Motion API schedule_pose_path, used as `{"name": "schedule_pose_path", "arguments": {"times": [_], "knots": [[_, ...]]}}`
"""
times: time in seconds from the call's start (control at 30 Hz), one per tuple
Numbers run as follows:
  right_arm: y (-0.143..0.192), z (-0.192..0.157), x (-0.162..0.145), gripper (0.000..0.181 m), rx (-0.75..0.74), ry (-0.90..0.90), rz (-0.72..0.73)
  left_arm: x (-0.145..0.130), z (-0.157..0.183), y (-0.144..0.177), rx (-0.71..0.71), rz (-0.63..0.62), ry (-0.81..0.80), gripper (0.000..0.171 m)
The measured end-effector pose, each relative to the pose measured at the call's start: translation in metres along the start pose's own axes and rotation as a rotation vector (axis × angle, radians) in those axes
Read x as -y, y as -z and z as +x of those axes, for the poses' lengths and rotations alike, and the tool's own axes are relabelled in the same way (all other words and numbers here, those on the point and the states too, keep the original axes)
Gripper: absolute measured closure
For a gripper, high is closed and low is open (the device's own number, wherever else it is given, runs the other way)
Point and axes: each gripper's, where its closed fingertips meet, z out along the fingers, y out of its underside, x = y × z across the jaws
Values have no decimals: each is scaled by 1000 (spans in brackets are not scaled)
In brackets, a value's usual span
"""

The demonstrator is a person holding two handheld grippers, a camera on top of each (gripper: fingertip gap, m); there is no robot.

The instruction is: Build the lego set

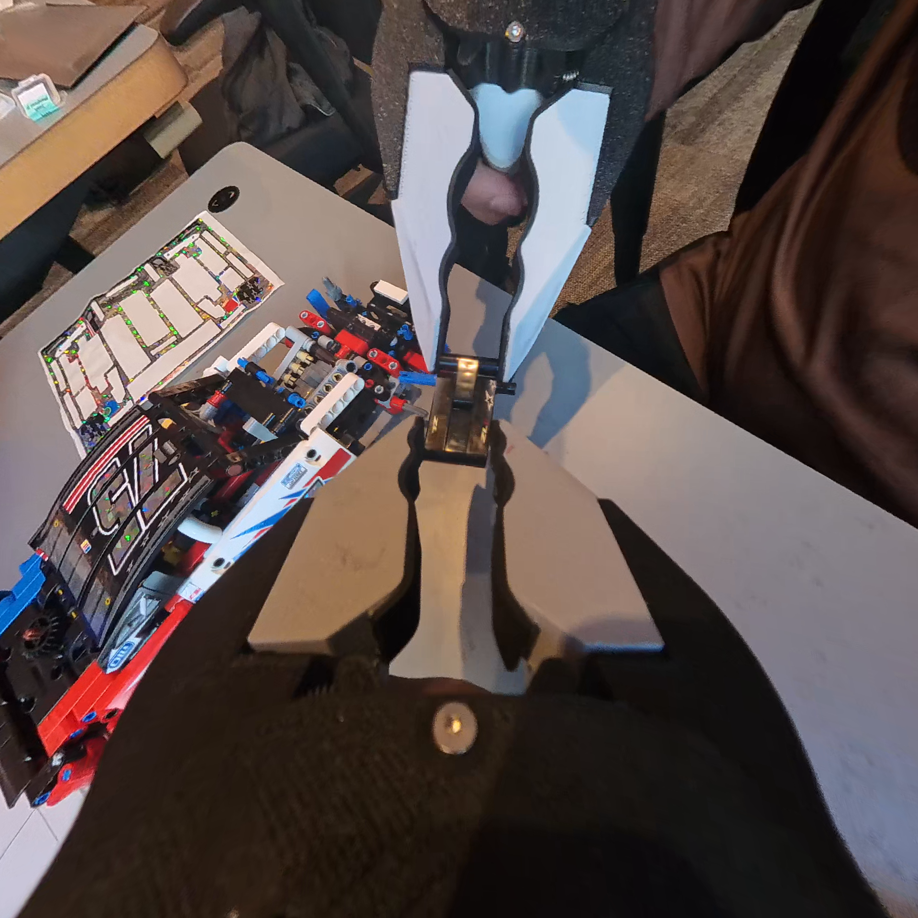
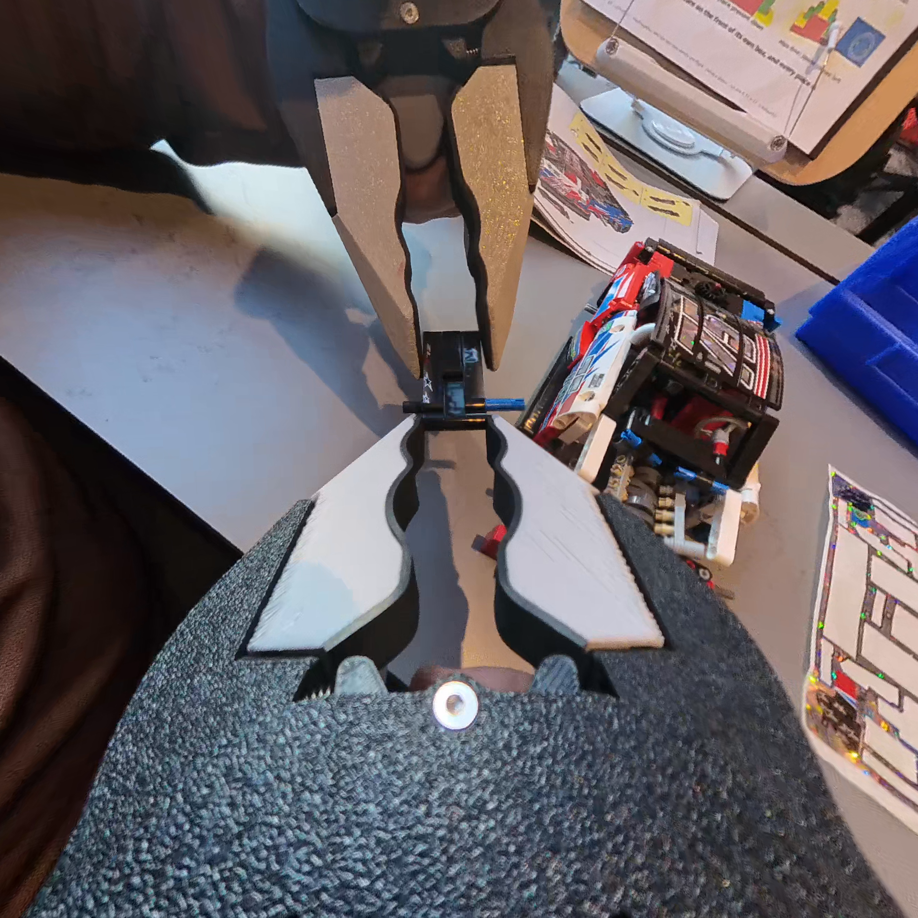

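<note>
A small black lego panel with star stickers (image 1: pixel 454 427) is held between both grippers above the grey table (image 1: pixel 695 497). My left gripper (image 1: pixel 454 439), with grey fingers, is shut on its near end. My right gripper (image 2: pixel 453 421), with white fingers, is shut on the opposite end, where a black axle and a blue pin (image 2: pixel 504 403) stick out sideways. The panel also shows in the right wrist view (image 2: pixel 449 367). The half-built red, white and black lego car (image 1: pixel 149 497) stands on the table beside the grippers and also shows in the right wrist view (image 2: pixel 670 377).
A holographic sticker sheet (image 1: pixel 149 318) lies beyond the car. A loose red piece (image 2: pixel 489 541) lies under my right gripper. An instruction booklet (image 2: pixel 596 198), a stand with a printed sheet (image 2: pixel 695 99) and a blue bin (image 2: pixel 874 323) sit at the table's far side. A person's brown sleeve (image 1: pixel 795 298) is close. Only a small space, under 4 cm, lies between the two pairs of fingers.
</note>
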Motion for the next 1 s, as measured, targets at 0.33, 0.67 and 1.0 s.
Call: {"name": "schedule_pose_path", "arguments": {"times": [0.33, 0.67, 1.0], "knots": [[38, 64, -28, 157, -196, -135, 14, -10, -25, 14, 148, 29, 126, 148], [42, 92, -48, 157, -233, -229, 31, -33, 26, 0, 299, -40, 241, 150], [26, 89, -50, 157, -219, -255, -2, -43, 20, -1, 422, -126, 182, 149]]}}
